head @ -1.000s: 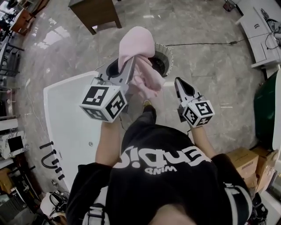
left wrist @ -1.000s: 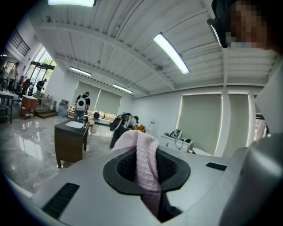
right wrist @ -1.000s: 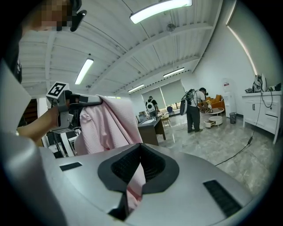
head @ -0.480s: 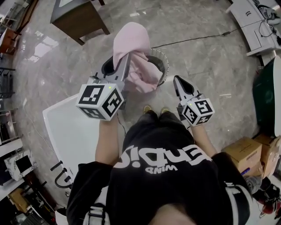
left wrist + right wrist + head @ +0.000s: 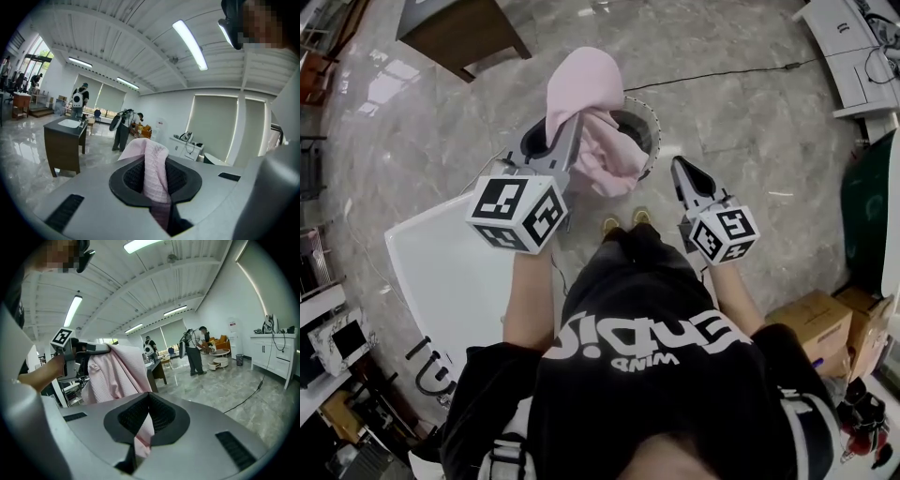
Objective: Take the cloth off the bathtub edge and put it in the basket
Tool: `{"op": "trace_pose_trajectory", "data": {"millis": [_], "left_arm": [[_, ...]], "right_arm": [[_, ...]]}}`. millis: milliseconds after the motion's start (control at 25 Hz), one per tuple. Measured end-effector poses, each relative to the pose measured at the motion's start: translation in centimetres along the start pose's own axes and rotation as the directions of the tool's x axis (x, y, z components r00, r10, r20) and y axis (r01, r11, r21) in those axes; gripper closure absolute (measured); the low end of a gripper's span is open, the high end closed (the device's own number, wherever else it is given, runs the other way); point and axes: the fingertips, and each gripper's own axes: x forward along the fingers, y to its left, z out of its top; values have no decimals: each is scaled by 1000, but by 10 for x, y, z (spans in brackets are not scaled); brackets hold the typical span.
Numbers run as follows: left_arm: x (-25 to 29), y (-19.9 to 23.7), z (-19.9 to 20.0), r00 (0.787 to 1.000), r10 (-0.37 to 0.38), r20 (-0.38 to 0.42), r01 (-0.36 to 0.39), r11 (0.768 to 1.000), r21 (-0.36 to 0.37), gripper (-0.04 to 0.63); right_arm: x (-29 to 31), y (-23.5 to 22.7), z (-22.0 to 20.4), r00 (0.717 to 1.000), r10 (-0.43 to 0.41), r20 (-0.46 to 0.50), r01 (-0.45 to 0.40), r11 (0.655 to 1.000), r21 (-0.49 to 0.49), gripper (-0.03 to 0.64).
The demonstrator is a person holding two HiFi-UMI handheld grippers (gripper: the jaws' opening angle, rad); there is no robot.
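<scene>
The pink cloth [image 5: 584, 98] is off the bathtub [image 5: 441, 272] and hangs from the left gripper [image 5: 566, 141]. The gripper is closed on a fold of it. In the left gripper view the fold rises between the two dark pads [image 5: 132, 176] and spills over their tips. In the head view the top of the cloth bulges over the far end of the jaws. The rest droops to the right, over the left part of the basket [image 5: 651, 120].

The basket is round, with a white rim and a dark inside. It stands on the grey marble floor [image 5: 741, 159], just beyond the person's shoes [image 5: 623, 220] and to the right of the bathtub's far corner.

The right gripper [image 5: 684, 176] is near the basket's right side and apart from the cloth. Its jaws are together and clamp nothing. In the right gripper view, pink shows only through the slit below the pads.

Each gripper has a marker cube [image 5: 517, 214] at its near end.

A black cable [image 5: 722, 80] runs over the floor beyond the basket. A brown cabinet [image 5: 459, 33] stands far left, and cardboard boxes [image 5: 811, 323] sit near right. Both gripper views show people [image 5: 79, 101] standing far off in the hall.
</scene>
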Motion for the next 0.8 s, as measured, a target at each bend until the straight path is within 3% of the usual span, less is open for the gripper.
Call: {"op": "trace_pose_trajectory", "data": {"millis": [360, 560, 800], "left_arm": [[62, 29, -80, 996, 5, -89, -9, 999, -46, 539], [97, 55, -155, 989, 25, -146, -41, 994, -105, 539], [151, 82, -249, 980, 23, -196, -54, 987, -153, 538]], "right_arm": [[42, -46, -35, 997, 15, -75, -14, 1000, 5, 603], [69, -75, -86, 989, 24, -148, -19, 999, 37, 603], [115, -112, -143, 986, 29, -165, -17, 997, 71, 603]]}}
